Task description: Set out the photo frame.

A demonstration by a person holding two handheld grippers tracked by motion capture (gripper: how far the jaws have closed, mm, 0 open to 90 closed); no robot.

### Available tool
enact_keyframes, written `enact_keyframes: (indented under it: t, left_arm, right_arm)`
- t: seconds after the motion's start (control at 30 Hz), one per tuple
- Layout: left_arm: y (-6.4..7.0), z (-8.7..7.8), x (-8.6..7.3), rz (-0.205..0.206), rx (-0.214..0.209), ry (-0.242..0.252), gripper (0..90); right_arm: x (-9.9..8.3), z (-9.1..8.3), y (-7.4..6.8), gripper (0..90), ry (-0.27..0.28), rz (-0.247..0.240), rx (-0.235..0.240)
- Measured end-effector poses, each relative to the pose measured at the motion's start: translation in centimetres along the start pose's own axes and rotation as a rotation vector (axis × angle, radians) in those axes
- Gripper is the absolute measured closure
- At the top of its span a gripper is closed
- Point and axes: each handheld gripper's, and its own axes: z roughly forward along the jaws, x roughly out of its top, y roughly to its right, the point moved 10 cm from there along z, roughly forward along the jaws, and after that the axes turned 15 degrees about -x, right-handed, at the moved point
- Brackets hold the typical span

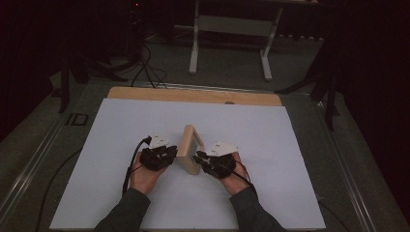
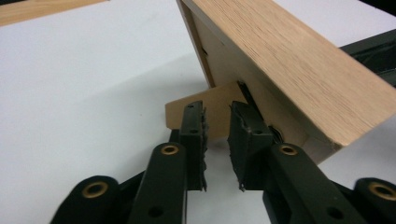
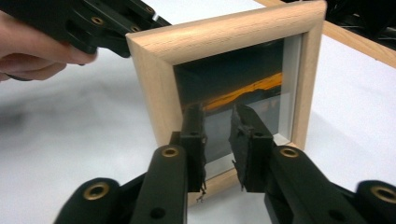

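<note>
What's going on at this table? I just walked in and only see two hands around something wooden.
A person works a small wooden picture frame standing upright on the white sheet, a gripper in each hand. The left gripper is at the frame's back, its open jaws either side of the cardboard stand flap. The right gripper faces the glass front, jaws apart and close to it; whether they touch is unclear.

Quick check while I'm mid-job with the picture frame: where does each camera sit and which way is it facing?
High view: above the person's side, looking forward and down on the table; both forearms, left gripper, right gripper.
Left gripper view: faces the picture frame's back and stand flap.
Right gripper view: faces its glass front.
All three share the frame.
</note>
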Motion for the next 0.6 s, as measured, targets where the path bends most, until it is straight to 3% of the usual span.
enact_keyframes:
  t: [0.37,0.6]
  left_arm:
    - [0.0,-1.6,0.3,-0.032,-0.018,0.025,62.3]
    - [0.1,-2.3,0.5,-0.035,-0.016,0.042,60.8]
  right_arm:
    - [0.1,-0.4,0.8,63.7,0.011,0.027,-0.008]
    - [0.1,-0.6,1.3,59.7,0.011,0.046,-0.017]
